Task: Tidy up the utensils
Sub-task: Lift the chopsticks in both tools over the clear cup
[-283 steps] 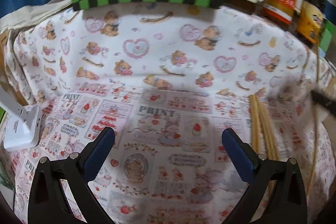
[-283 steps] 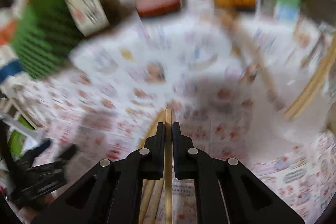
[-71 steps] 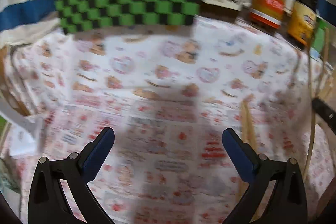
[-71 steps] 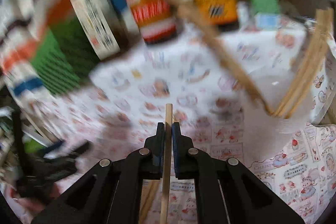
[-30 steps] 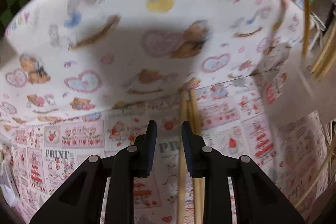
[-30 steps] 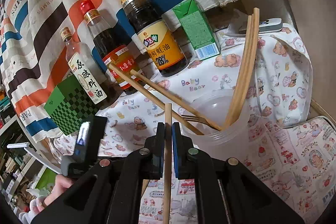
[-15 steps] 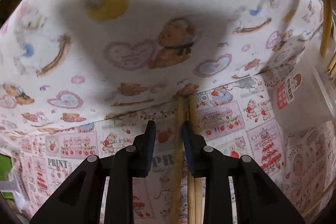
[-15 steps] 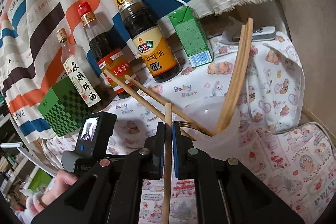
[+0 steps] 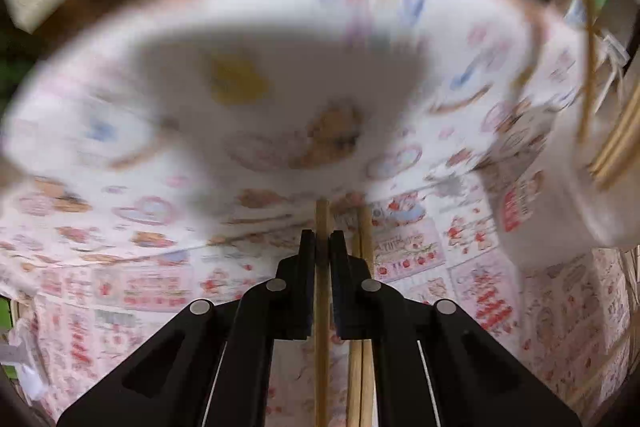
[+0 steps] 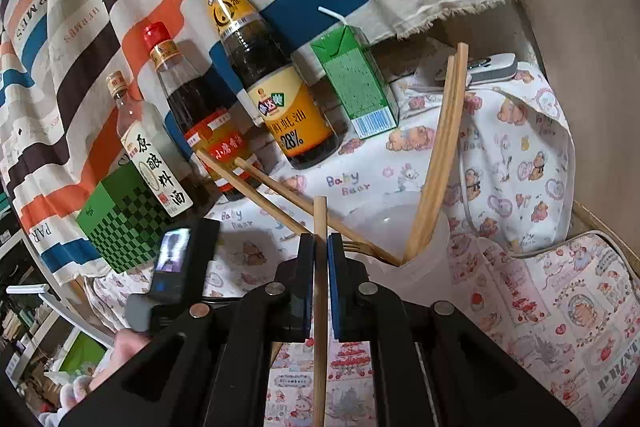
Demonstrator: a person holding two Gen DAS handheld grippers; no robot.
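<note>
My left gripper is shut on a wooden chopstick that runs between its pads; two more chopsticks lie on the printed cloth just to its right. My right gripper is shut on another wooden chopstick, held up above the table just left of a clear plastic cup. The cup holds several chopsticks and a fork. The cup also shows blurred at the right of the left wrist view.
Three sauce bottles, a green carton and a green checkered box stand along the back against a striped cloth. The left gripper's camera body sits low at the left. A white device lies at the back right.
My left gripper has shut on one of the chopsticks on the cloth and the view is now blurred by motion. The right gripper has stayed nearly still with its chopstick.
</note>
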